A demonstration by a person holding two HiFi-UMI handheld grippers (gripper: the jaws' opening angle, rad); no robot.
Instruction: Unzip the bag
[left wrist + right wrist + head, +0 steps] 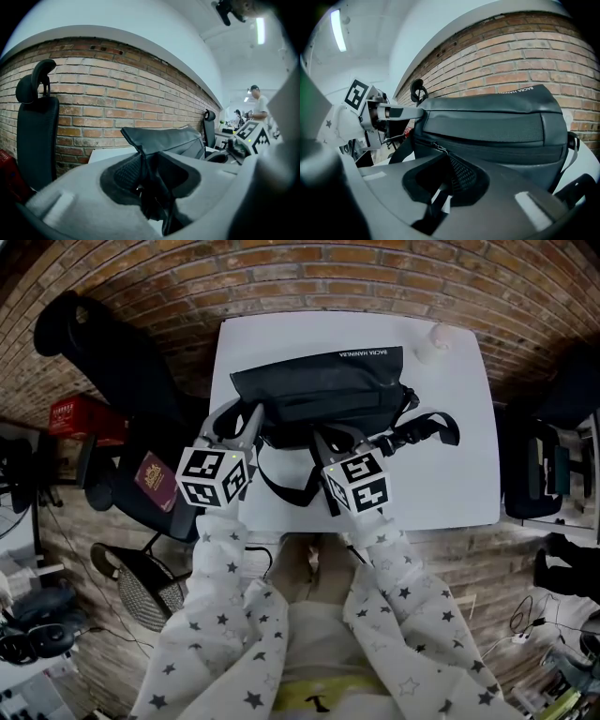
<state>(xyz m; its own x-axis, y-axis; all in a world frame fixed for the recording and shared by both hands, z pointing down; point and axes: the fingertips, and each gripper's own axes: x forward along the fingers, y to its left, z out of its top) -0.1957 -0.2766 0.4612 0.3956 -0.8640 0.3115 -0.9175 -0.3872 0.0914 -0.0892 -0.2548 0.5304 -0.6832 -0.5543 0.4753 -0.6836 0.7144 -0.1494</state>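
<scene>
The black bag (319, 381) lies across the white bench (450, 446), closer to its 12 o'clock edge, which meets the brick wall (309, 277). The left gripper (242, 420) has its fingers clenched on the bag's fabric at the 8 o'clock corner. The right gripper (336, 439) sits at the bag's 6 o'clock side, fingers clamped on the zipper pull (435, 148). There is bare bench at 3 o'clock and along the near edge, where the strap (281, 491) loops. A chair (103, 352) crowds the 9 o'clock edge.
</scene>
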